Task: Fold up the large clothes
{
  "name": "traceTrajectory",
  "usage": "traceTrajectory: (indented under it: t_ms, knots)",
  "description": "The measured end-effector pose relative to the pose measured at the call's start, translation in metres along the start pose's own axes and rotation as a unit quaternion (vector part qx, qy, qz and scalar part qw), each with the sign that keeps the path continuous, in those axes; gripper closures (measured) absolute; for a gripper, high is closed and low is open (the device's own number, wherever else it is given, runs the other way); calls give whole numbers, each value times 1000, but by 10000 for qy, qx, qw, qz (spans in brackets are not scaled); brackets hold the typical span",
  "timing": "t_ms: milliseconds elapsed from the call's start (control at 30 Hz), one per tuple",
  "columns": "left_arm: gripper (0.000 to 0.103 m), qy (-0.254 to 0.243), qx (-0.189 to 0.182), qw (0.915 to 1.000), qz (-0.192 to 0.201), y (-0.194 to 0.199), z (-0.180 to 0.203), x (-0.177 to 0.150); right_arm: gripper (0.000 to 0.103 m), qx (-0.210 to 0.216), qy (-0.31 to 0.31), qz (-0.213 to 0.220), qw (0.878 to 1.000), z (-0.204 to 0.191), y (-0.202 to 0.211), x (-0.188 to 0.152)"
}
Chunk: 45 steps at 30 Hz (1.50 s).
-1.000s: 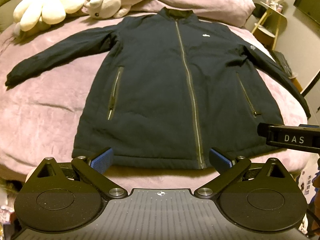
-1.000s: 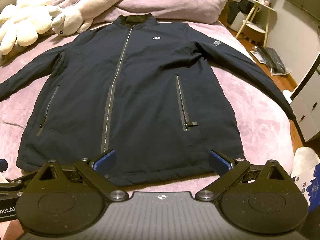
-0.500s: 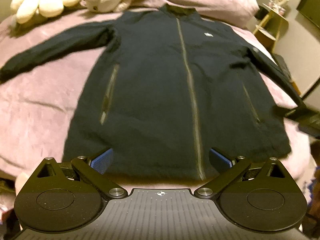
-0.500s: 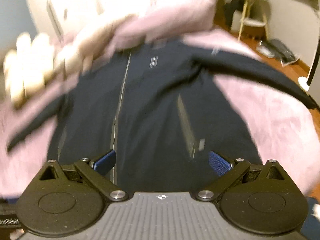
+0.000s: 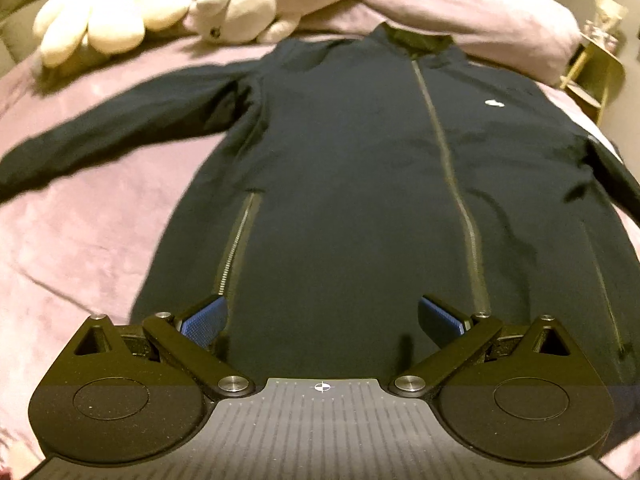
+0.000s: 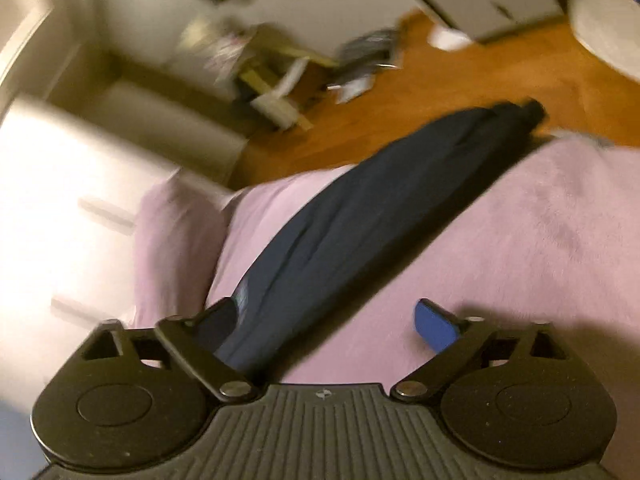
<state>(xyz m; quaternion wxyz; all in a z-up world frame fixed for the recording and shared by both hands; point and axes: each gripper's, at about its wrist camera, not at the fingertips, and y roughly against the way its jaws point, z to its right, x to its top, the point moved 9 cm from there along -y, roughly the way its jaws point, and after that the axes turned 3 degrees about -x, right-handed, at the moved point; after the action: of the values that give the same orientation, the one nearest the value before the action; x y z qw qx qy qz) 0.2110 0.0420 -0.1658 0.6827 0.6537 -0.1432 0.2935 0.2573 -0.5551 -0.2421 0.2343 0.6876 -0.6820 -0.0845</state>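
A dark navy zip jacket (image 5: 360,184) lies flat, front up, on a pink bedspread (image 5: 80,248), both sleeves spread out. My left gripper (image 5: 320,318) hovers open over the lower hem between the left pocket zip (image 5: 236,248) and the centre zip (image 5: 452,184); nothing is between its pads. In the right wrist view the jacket's right sleeve (image 6: 360,224) runs diagonally across the pink cover toward the bed's edge. My right gripper (image 6: 324,320) is rolled over it, its jaws closing; the sleeve lies against the left finger (image 6: 216,320), and the blue right pad (image 6: 436,326) stands clear of it.
Cream plush toys (image 5: 116,12) and a pink pillow (image 5: 480,12) lie at the head of the bed. Beyond the bed's right edge are a wooden floor (image 6: 400,100), a small wooden stand (image 6: 280,92) with clutter, and white drawers (image 6: 60,216).
The left gripper moved down and closer over the jacket's hem. The right gripper swung away from the jacket front, rolled, and now looks along the right sleeve toward the floor.
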Motion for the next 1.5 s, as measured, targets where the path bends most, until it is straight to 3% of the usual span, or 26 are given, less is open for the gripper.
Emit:
traceTrajectory:
  t_ms: [67, 133, 200, 367, 400, 433, 567, 633, 700, 800, 867, 967, 1000, 1033, 1067, 1133, 1167, 1200, 1233, 1400, 1500]
  knots:
    - [0, 103, 14, 9999, -54, -11, -2, 0, 29, -77, -430, 18, 9990, 17, -20, 9]
    - [0, 123, 119, 9997, -159, -20, -5, 0, 50, -101, -708, 38, 9974, 31, -36, 13]
    - [0, 201, 176, 9993, -275, -29, -9, -3, 61, -97, -838, 160, 9963, 37, -46, 22]
    - [0, 385, 71, 9988, -306, -37, -16, -5, 63, 63, -1155, 258, 9929, 41, -57, 34]
    - [0, 393, 38, 9988, -307, -37, -17, -6, 67, 7, -1129, 222, 9934, 41, -59, 36]
    - [0, 398, -13, 9987, -310, -37, -18, -6, 73, -93, -1038, 192, 9944, 39, -61, 39]
    - [0, 371, -366, 9982, -290, -35, -23, -9, 79, -608, -123, 305, 9976, 18, -54, 50]
    - [0, 360, -513, 9977, -262, -32, -24, -10, 84, -814, 443, 538, 9942, -5, -47, 55]
    - [0, 401, -676, 9966, -228, -29, -26, -10, 87, -960, 1291, 922, 9827, -46, -39, 55]
    - [0, 564, -820, 9947, -263, -23, -30, -4, 88, -500, 2849, 1167, 9501, -138, -25, 21]
    - [0, 806, -913, 9925, -125, -16, -36, 7, 88, 83, 4007, 1037, 9103, -202, -14, -35]
    - [0, 828, -1088, 9902, 295, -5, -41, 29, 83, 1105, 5371, 389, 8353, -261, 2, -151]
    - [0, 812, -1129, 9894, 419, -2, -42, 37, 72, 1343, 5727, 94, 8087, -268, 5, -191]
    - [0, 824, -1171, 9884, 514, -1, -44, 45, 45, 1490, 6090, -263, 7786, -269, 7, -233]
    - [0, 883, -1256, 9865, 571, -1, -44, 54, 35, 1536, 6344, -525, 7557, -265, 8, -265]
    - [0, 1037, -1430, 9820, 675, -2, -44, 69, 30, 1525, 6799, -1024, 7099, -243, 9, -317]
    - [0, 1112, -1571, 9784, 750, -3, -43, 78, 31, 1496, 6899, -1211, 6978, -229, 9, -332]
    - [0, 1148, -1660, 9763, 786, -4, -41, 85, 31, 1462, 6880, -1373, 6975, -217, 10, -340]
    - [0, 1172, -1778, 9737, 813, -8, -37, 93, 31, 1395, 6784, -1537, 7048, -205, 10, -340]
    - [0, 1321, -2296, 9631, 483, -52, -9, 117, 31, 996, 5804, -1659, 7910, -167, 16, -292]
    - [5, 1551, -2683, 9507, 134, -83, 15, 122, 31, 814, 5192, -1601, 8356, -148, 17, -251]
